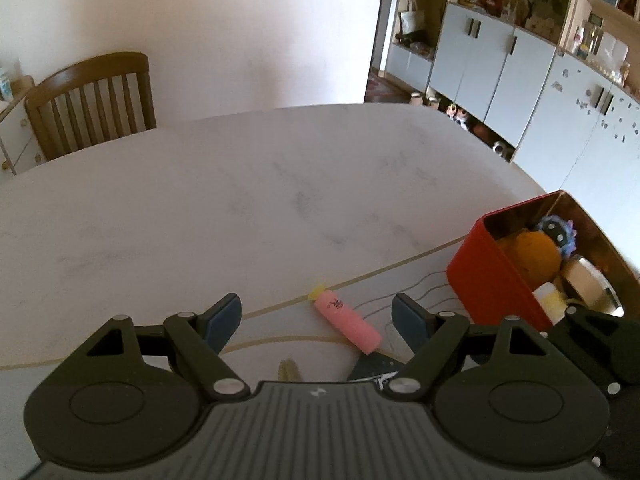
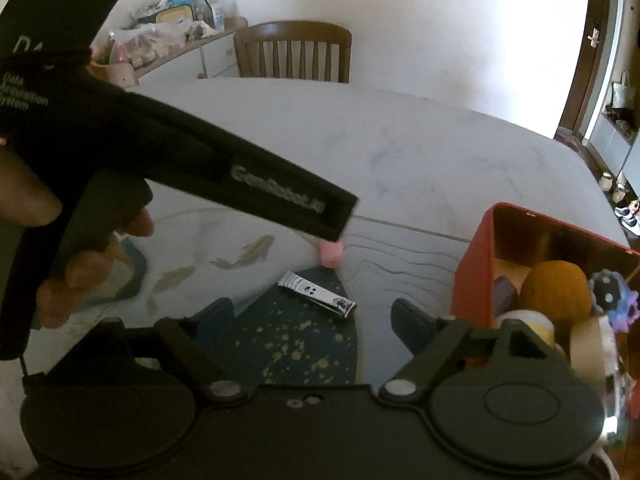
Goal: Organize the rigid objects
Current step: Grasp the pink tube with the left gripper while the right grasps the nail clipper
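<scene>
The small pink cylinder with a yellow cap [image 1: 346, 322] lies on the white marble worktop [image 1: 240, 208], at 12 o'clock of the released, empty left claw [image 1: 316, 320]. It looks light, stiff and rollable; grasp its middle.

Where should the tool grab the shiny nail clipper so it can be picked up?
Probably across the nail clipper's narrow middle, coming down from above. It lies flat on the table, long and thin, with both long edges free. The open right tool already has it between its fingers, so turning to pinch those two edges seems easiest.
</scene>
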